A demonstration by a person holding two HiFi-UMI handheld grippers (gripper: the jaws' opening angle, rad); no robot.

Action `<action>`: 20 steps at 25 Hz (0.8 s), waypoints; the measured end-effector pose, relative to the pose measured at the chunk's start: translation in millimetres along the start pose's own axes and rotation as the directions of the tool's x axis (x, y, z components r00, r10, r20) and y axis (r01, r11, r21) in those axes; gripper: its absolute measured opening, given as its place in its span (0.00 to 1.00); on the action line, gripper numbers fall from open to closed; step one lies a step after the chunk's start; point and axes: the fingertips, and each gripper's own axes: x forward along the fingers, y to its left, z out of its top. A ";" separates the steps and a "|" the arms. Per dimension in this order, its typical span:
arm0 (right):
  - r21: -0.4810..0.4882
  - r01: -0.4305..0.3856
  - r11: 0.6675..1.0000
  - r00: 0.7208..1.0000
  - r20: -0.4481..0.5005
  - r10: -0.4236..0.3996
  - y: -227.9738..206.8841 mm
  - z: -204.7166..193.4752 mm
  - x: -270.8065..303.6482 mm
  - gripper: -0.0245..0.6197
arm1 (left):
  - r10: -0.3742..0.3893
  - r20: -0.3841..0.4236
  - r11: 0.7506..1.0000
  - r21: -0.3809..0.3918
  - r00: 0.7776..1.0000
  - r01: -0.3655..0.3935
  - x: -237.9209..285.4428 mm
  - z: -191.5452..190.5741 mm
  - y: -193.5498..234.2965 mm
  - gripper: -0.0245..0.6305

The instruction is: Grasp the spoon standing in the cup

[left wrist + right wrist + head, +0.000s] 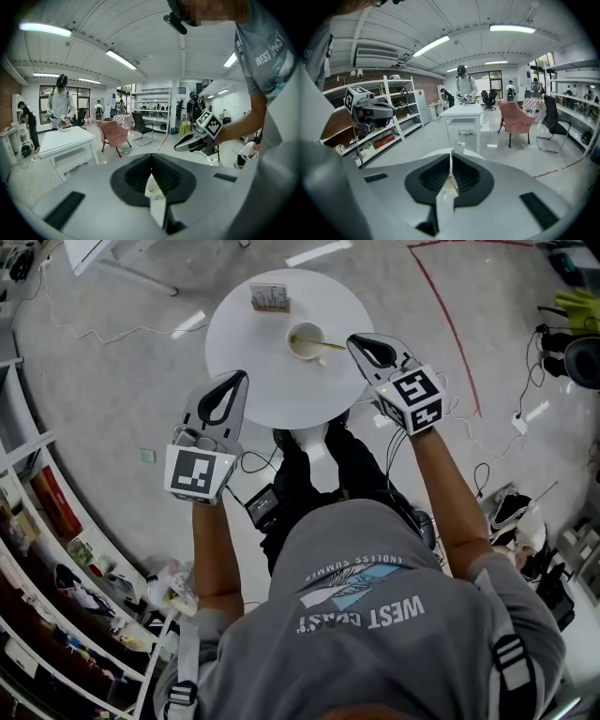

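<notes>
A white cup (306,341) stands on the round white table (253,381), right of its middle. A spoon (328,345) rests in the cup with its handle leaning right over the rim. My right gripper (354,339) hovers just right of the handle's end, shut and holding nothing. My left gripper (240,377) hangs over the table's near-left edge, also shut and empty. In the right gripper view the closed jaws (450,154) point toward the cup (450,183), seen through the narrow slit below the tips. The left gripper view shows its shut jaws (151,157).
A small card holder (269,298) stands at the table's far edge. Cables (487,474) trail over the floor at the right, shelves (37,521) run along the left, and a red line (450,315) marks the floor. People stand by a white desk (464,111) farther off.
</notes>
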 end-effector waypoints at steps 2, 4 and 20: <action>0.009 -0.005 1.000 1.000 -0.021 0.005 -1.6 -11.7 5.7 0.04 | -0.004 -0.007 1.000 -0.003 1.000 0.004 3.4 -2.8 0.2 0.04; 0.021 -0.009 1.000 0.999 -0.042 0.010 -2.1 -21.7 10.1 0.04 | -0.008 -0.013 1.000 -0.004 1.000 0.008 5.9 -5.0 -0.4 0.04; 0.076 -0.031 0.997 0.984 -0.175 0.044 -11.5 -88.5 44.6 0.14 | -0.028 -0.060 0.999 -0.043 0.998 0.025 18.9 -27.4 -2.7 0.04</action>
